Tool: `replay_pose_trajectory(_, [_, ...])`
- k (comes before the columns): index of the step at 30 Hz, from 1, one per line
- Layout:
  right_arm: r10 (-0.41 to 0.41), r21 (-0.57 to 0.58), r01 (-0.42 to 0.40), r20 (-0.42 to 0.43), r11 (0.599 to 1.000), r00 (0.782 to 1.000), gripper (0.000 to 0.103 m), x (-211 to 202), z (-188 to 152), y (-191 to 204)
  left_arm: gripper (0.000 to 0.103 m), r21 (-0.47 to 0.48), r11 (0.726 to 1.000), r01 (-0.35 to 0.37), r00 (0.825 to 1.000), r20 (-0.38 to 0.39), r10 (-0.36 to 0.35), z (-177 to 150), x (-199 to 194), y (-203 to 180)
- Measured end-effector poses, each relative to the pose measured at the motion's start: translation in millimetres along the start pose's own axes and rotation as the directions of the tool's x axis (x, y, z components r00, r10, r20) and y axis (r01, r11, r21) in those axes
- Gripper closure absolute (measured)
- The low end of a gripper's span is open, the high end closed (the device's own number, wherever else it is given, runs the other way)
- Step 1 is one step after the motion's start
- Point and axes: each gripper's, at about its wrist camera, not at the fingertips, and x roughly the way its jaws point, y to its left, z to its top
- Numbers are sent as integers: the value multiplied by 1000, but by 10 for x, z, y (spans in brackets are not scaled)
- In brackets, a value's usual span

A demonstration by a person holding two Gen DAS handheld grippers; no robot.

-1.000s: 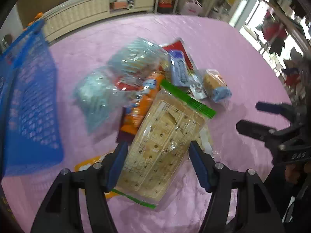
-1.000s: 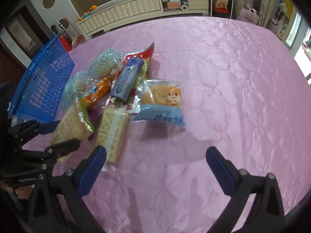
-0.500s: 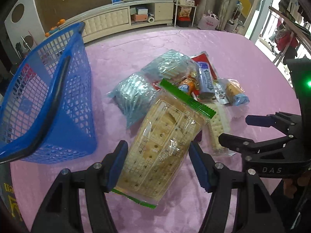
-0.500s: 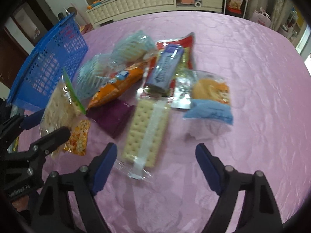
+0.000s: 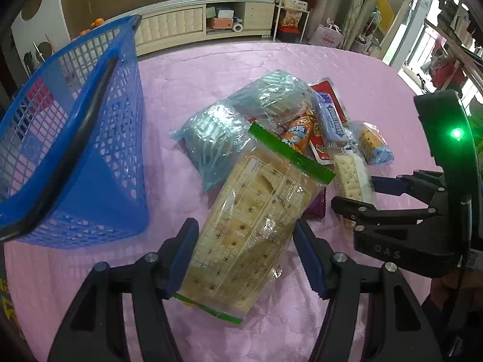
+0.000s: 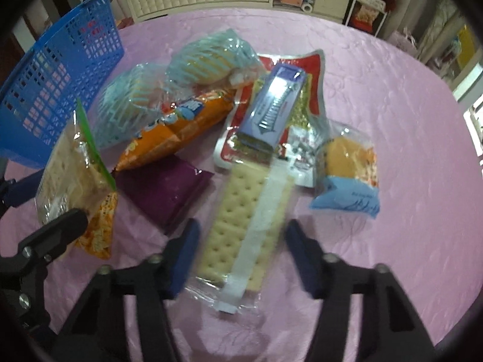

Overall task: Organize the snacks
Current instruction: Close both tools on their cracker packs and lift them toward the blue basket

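The clear cracker bag with the green strip (image 5: 256,220) is clamped between the jaws of the left gripper (image 5: 246,259), lifted just above the pile of snacks on the pink bench (image 5: 211,69). Right of that bag, a long cracker pack (image 6: 247,223) lies flat on the bench, and the right gripper (image 6: 241,255) straddles its near end, jaws closing but with a sliver of space on both sides (the pads look blurred). Touching the far end of the cracker pack is a blue bar (image 6: 271,111) resting on a red pouch (image 6: 311,69). To the right of the cracker pack sits a small cake in a blue-ended wrapper (image 6: 347,175); to its left, a purple packet (image 6: 166,190), with an orange bag (image 6: 181,129) and two pale blue bags (image 6: 169,90) beyond. The blue basket (image 5: 69,138) stands left of the cracker bag, well apart from the pile.
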Motion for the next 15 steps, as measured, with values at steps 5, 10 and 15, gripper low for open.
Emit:
replay_pose_trajectory(5, [26, 5, -26, 26, 1000, 999, 48, -116, -130, -7, 40, -10, 1000, 11, 1000, 9, -11, -32, 11, 27])
replay_pose_trajectory(10, [78, -21, -77, 88, 997, 993, 48, -432, -271, 29, 40, 2, 1000, 24, 999, 36, -24, -53, -107, 14])
replay_pose_trajectory(15, [104, -48, -98, 151, 994, 983, 48, -834, -405, 69, 40, -19, 999, 40, 995, 96, -38, -96, -474, 9])
